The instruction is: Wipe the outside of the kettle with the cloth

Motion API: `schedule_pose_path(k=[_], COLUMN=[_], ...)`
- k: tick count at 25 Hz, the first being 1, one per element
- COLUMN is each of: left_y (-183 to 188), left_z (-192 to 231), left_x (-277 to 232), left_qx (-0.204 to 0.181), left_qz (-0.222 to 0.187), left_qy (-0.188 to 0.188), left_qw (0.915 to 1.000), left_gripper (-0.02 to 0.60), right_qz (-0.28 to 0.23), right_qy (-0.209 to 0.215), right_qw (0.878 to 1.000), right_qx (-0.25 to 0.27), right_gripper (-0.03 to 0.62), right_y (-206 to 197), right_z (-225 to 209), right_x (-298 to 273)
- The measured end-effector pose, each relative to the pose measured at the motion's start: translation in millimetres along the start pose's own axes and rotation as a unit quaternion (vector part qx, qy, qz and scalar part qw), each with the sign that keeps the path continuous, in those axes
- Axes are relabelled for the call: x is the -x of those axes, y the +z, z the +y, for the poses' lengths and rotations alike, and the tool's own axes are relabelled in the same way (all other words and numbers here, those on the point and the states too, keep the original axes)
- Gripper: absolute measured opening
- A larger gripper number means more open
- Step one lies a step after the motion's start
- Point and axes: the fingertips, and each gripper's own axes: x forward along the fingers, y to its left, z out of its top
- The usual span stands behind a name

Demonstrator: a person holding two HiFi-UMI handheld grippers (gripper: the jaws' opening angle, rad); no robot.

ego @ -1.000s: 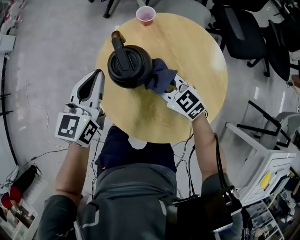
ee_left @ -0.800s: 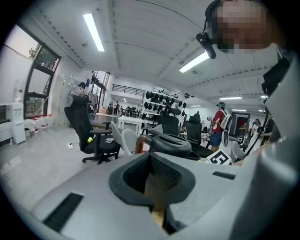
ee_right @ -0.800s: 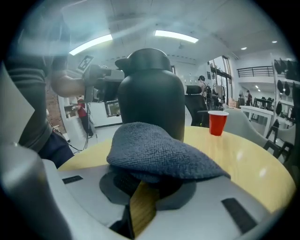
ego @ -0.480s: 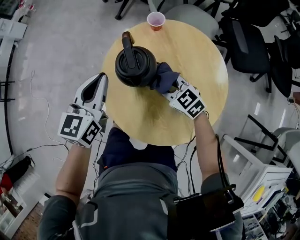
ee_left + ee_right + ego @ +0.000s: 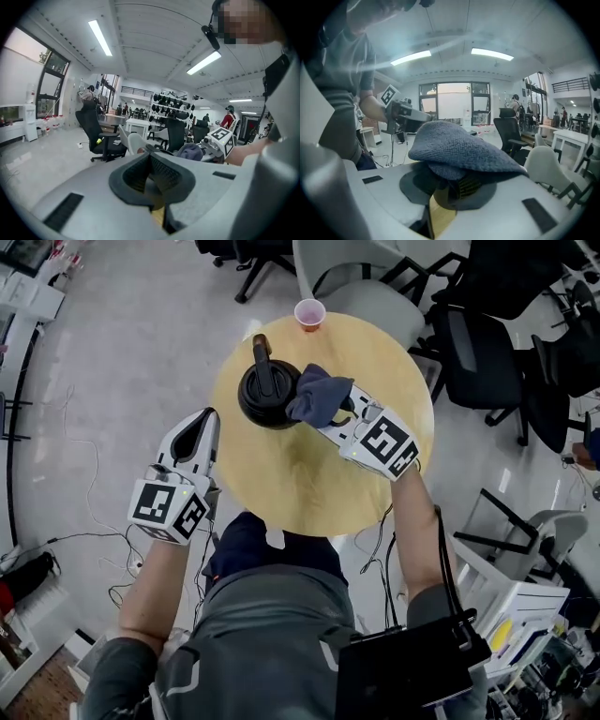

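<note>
Head view is filled mostly by a round wooden table [image 5: 314,479], seen from above at the centre of the frame, with grey floor around it. A grey chair [image 5: 361,282] is seen just above the table and a black chair [image 5: 473,348] at the upper right. The person's torso is seen at the bottom of the frame, close against the table's lower edge.

A black kettle [image 5: 267,395] is stood upright on the upper left part of the table, its handle running across the lid towards the top of the frame.

The right forearm is stretched from the lower right up over the table. The right gripper [image 5: 336,414] is angled towards the upper left, its marker cube facing up. Its jaws are pinched on a dark blue cloth [image 5: 314,395], which is bunched over the fingertips and pressed against the kettle's right side, partly lapping the lid's edge.

The left forearm is raised from the lower left. The left gripper [image 5: 199,425] is held off the table's left edge, above the floor, pointed towards the top of the frame and apart from the kettle. Its jaws are pressed together, with nothing held between them.

A small pink cup [image 5: 309,313] is stood at the table's top edge, near the kettle's handle end.
</note>
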Motion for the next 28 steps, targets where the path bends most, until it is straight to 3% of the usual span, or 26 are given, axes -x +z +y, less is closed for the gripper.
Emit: schedule_pose_path(k=[5, 10, 15, 23, 28], left_y=[-4, -23, -35, -60, -68], left_z=[9, 14, 17, 16, 18], left_x=[-3, -16, -24, -38, -42], left_qx=[-0.002, -0.01, -0.013, 0.0, -0.004], left_qz=[0.009, 0.027, 0.04, 0.049, 0.055], left_qy=[-0.008, -0.014, -0.014, -0.022, -0.025], left_qw=[0.9999, 0.9995, 0.999, 0.9986, 0.9982], left_gripper=[0.009, 0.009, 0.009, 0.009, 0.009], right_qz=[0.021, -0.001, 0.089, 0.14, 0.167], right_qy=[0.051, 0.08, 0.097, 0.109, 0.112], right_qw=[0.998, 0.997, 0.991, 0.984, 0.979], right_qx=[0.018, 0.002, 0.016, 0.029, 0.021], right_gripper=[0.097, 0.097, 0.097, 0.097, 0.098], right_y=[-12, -29, -91, -153, -168], right_z=[-4, -15, -14, -18, -19], right_x=[-5, -1, -16, -43, -49])
